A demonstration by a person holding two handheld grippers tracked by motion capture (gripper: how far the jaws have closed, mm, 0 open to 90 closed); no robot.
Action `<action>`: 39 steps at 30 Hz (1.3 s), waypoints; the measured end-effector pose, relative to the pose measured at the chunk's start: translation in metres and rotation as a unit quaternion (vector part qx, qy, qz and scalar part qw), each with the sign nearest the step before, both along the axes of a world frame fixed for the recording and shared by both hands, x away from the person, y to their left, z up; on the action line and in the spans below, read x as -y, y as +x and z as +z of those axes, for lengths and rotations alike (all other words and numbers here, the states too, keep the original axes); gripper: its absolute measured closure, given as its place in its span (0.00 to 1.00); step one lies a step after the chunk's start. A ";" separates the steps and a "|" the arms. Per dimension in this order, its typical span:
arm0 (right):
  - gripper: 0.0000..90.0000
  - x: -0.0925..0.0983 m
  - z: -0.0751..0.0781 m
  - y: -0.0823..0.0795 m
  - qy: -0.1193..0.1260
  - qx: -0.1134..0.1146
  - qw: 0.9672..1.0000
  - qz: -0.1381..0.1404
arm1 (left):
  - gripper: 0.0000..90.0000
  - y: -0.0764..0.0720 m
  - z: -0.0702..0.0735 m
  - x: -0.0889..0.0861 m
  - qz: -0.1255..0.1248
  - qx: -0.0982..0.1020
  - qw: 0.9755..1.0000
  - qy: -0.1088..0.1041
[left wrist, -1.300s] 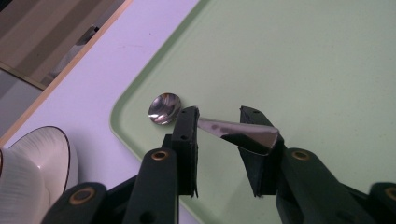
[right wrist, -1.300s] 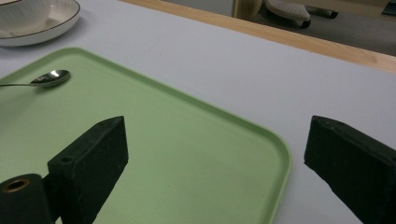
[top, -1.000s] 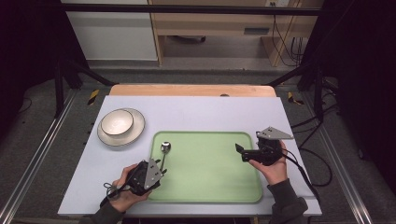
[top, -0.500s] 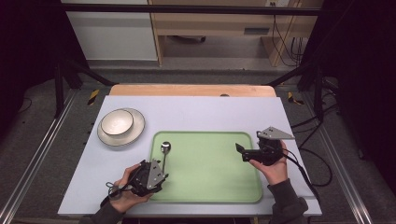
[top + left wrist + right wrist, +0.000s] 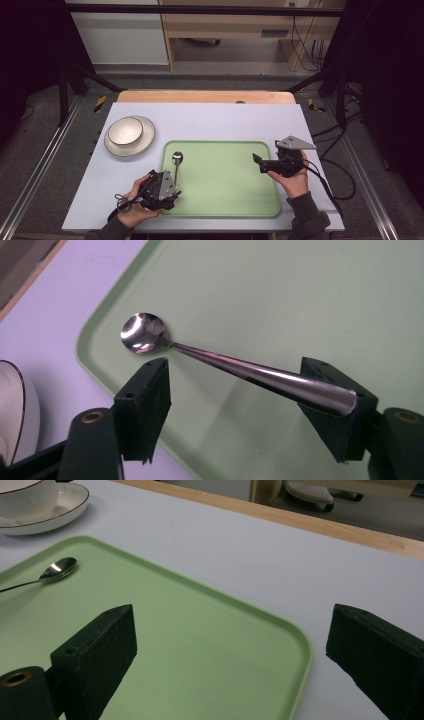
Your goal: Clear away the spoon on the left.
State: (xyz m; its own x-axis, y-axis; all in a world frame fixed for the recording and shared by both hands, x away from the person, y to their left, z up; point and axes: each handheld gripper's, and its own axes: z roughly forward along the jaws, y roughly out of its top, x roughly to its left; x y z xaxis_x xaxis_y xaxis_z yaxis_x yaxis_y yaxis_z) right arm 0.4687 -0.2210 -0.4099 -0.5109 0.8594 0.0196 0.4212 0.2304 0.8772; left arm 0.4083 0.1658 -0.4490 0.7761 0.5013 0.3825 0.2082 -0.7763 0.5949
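Currently your left gripper (image 5: 235,405) gapes around the spoon (image 5: 235,367) handle on the tray (image 5: 225,200); right gripper (image 5: 235,650) gapes empty over it.

Your left black two-jaw handheld gripper (image 5: 169,186) carries a grey three-cornered metal plate on top, and a thin black cable loops out behind it. Its fingers (image 5: 145,407) are matte black rectangular blocks, each with a small round hole in the side, mounted on rounded black arms with brass-coloured screw bushings. Your right black two-jaw handheld gripper (image 5: 257,161) bears the same grey plate and trails a thicker black cable. Its fingers (image 5: 97,652) match. You wear dark grey sleeves on both forearms.
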 end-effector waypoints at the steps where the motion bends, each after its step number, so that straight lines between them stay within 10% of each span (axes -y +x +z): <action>1: 0.07 0.000 0.000 0.000 0.000 0.000 1.000 0.000 | 0.31 0.000 0.000 0.000 0.000 0.000 1.000 0.000; 22: 0.06 -0.001 0.000 -0.001 -0.001 0.001 1.000 0.000 | 0.17 -0.001 -0.008 0.004 -0.007 -0.028 1.000 0.010; 39: 0.06 0.000 0.001 -0.001 -0.002 0.004 1.000 -0.003 | 0.16 0.001 0.004 -0.007 0.018 -0.029 0.998 -0.044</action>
